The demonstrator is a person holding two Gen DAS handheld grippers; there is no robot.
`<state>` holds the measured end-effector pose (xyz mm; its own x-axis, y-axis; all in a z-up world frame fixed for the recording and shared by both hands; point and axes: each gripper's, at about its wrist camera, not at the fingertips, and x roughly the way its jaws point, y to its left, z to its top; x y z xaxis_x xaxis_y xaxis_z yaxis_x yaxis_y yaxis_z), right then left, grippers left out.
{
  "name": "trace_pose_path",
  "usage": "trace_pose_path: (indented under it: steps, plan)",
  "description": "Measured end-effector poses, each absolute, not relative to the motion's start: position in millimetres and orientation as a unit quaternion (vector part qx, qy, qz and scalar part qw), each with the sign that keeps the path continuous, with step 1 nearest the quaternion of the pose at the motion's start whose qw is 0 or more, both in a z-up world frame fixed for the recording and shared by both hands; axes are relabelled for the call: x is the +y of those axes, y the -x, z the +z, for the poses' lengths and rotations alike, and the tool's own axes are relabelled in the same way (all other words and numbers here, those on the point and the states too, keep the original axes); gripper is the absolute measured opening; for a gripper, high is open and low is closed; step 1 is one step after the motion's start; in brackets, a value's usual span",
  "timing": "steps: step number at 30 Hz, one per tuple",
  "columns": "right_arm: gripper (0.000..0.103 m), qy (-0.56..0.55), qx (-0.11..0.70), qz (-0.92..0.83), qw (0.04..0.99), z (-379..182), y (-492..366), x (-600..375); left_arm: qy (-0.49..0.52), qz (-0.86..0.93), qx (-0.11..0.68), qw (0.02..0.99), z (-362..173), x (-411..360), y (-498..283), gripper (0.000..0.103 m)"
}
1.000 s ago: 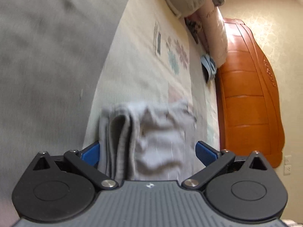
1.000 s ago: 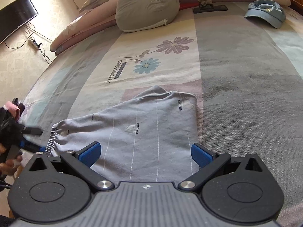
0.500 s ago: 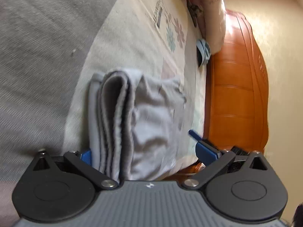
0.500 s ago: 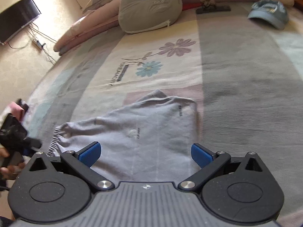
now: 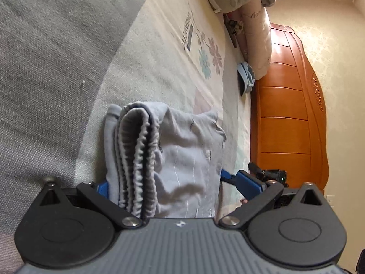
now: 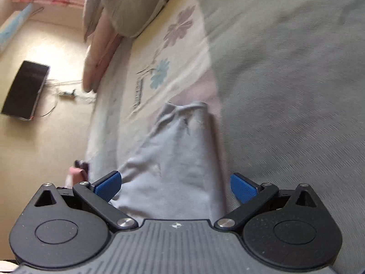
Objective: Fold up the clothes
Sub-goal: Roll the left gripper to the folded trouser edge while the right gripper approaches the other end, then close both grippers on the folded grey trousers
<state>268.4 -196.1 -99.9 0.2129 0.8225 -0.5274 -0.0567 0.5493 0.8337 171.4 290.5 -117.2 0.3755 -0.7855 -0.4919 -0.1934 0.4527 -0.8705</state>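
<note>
**Grey garment between both open claws on the bed**

While I watch both wrist feeds, I see the folded grey garment (image 5: 173, 159) lying on the bed (image 5: 57, 68), on the pale and pink panels of the cover beside its wide grey stripe. From the left wrist, my left gripper (image 5: 180, 182) has its blue fingers (image 5: 247, 181) spread wide, and the garment's gathered elastic edge sits between them, stacked in several layers; the left finger is mostly hidden behind that edge, so I cannot tell whether it touches the cloth. Nothing is clamped. Further along the bed, a blue cap (image 5: 246, 77) lies next to the pink pillows (image 5: 255, 34), close to the orange wooden headboard (image 5: 289, 118).

From the right wrist, my right gripper (image 6: 174, 186) is also parted, blue fingers (image 6: 241, 188) well apart, with the garment running up between them toward the flower print (image 6: 159, 73). That view is blurred. A grey cushion (image 6: 134, 6) rests at the head of the bed, and a dark screen (image 6: 25, 89) shows beyond the bed's edge.
</note>
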Motion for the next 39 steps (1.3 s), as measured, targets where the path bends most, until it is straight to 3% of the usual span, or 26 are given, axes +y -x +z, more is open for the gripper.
trace_pose_path:
  steps: [16, 32, 37, 39]
  plan:
    - [0.103, -0.357, 0.561, 0.416, 0.621, -107.6, -283.0, -152.7, 0.470, -0.213, 0.506, 0.691, -114.8, 291.0, -169.3, 0.102]
    - [0.100, -0.346, 0.542, 0.428, 0.635, -107.3, -277.5, -161.6, 0.454, -0.245, 0.513, 0.686, -114.3, 287.0, -172.4, 0.101]
    - [0.099, -0.336, 0.529, 0.436, 0.646, -107.0, -270.9, -163.6, 0.442, -0.256, 0.511, 0.691, -116.1, 289.1, -166.2, 0.094]
    - [0.099, -0.334, 0.527, 0.438, 0.648, -107.0, -270.9, -164.4, 0.411, -0.265, 0.512, 0.706, -112.1, 284.6, -165.6, 0.087]
